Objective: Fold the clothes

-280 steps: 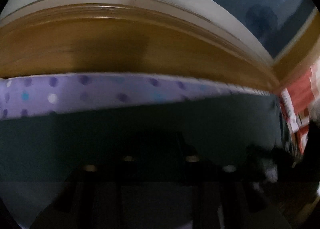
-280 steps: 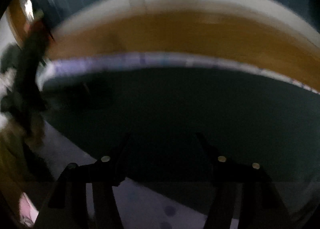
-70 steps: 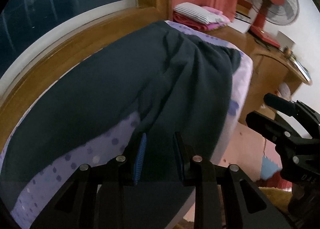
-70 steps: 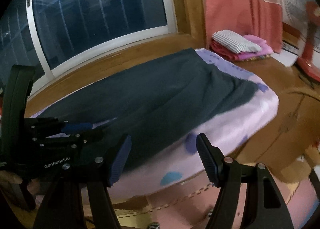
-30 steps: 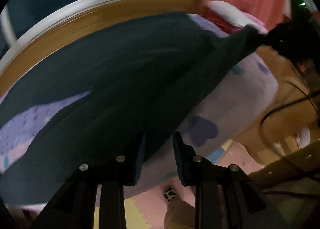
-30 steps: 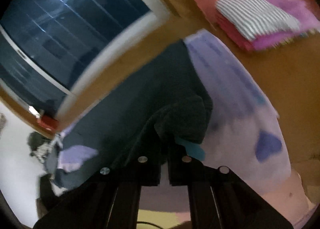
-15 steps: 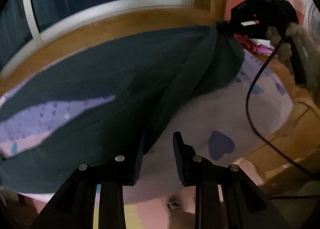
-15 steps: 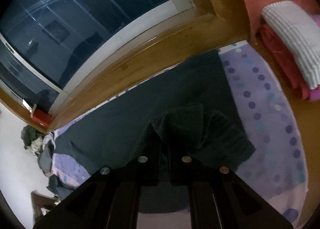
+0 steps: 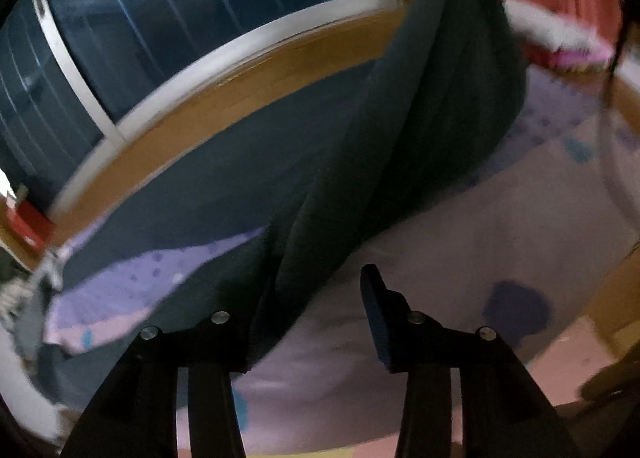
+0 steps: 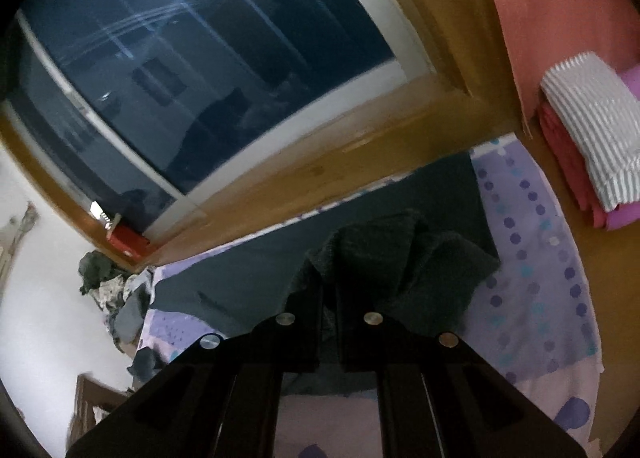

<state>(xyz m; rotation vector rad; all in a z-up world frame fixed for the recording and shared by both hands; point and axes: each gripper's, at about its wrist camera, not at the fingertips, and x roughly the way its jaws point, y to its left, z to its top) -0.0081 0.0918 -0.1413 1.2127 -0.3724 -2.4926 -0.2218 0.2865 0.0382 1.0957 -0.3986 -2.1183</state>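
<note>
You have two hand-held grippers and one dark garment (image 9: 248, 186) to fold. The garment lies spread on the bed (image 9: 500, 226), close to the window (image 9: 192, 18) side.

Your right hand-held gripper (image 10: 328, 298) is pinched tight on a bunched corner of the garment (image 10: 384, 258), and that corner is lifted off the bed. From the left camera you see this part hanging up high as a long dark strip.

Your left hand-held gripper (image 9: 312, 310) has its fingers spread apart. Cloth drapes over the left finger, and the right finger (image 9: 374, 310) is bare. You are not squeezing anything there.

One dotted purple sheet (image 10: 532, 282) covers the bed. Away from the window, the sheet is bare out to the bed's edge. One stack of folded clothes (image 10: 592, 146) sits past the bed's end. One messy pile of clothes (image 10: 108, 278) sits at the other end, under the window corner.
</note>
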